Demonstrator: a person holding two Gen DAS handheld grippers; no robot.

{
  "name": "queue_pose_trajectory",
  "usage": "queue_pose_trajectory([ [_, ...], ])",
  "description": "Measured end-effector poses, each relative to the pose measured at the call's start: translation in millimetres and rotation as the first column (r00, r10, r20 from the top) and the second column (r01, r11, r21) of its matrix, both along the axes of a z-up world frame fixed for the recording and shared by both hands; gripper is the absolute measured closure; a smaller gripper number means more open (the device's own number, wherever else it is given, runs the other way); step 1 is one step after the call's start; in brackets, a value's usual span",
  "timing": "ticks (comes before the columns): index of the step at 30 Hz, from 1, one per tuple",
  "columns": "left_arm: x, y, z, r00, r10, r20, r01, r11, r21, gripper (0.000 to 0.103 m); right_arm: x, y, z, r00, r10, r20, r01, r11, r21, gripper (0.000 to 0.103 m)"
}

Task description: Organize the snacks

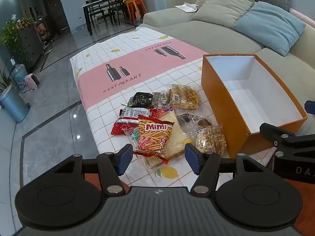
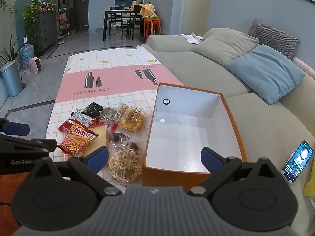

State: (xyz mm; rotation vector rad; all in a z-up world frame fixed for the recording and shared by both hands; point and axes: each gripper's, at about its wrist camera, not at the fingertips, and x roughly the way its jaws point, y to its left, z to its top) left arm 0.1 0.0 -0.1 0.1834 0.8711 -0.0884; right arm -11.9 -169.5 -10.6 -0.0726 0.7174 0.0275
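— On the table (image 1: 110, 59), where do the snacks lie?

— Heaped near the front edge: the Mimi stick pack (image 1: 155, 137) on top of a red packet (image 1: 126, 120), a clear peanut bag (image 1: 211, 140) just beside the orange box (image 1: 220, 102), a bag of yellow twists (image 1: 184, 96) farther back.

— And the left gripper (image 1: 157, 158)?

— Jaws wide apart, holding nothing; the Mimi pack sits just ahead, between them.

— The right gripper (image 2: 155, 158)?

— Also spread wide and empty, hanging over the box's near wall, with the peanut bag beside its left finger (image 2: 97, 157). The box's white interior holds no snacks.
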Motion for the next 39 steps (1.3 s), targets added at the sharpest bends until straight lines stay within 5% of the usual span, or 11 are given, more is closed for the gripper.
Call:
queue_pose_trajectory([
  [39, 8.9, 21.5, -3.1, 0.993, 0.119, -0.011, -0.119, 0.993, -0.020, 0.031, 15.0, 23.1, -0.9, 0.997, 0.078, 0.008, -0.078, 0.997, -0.010, 0.005],
])
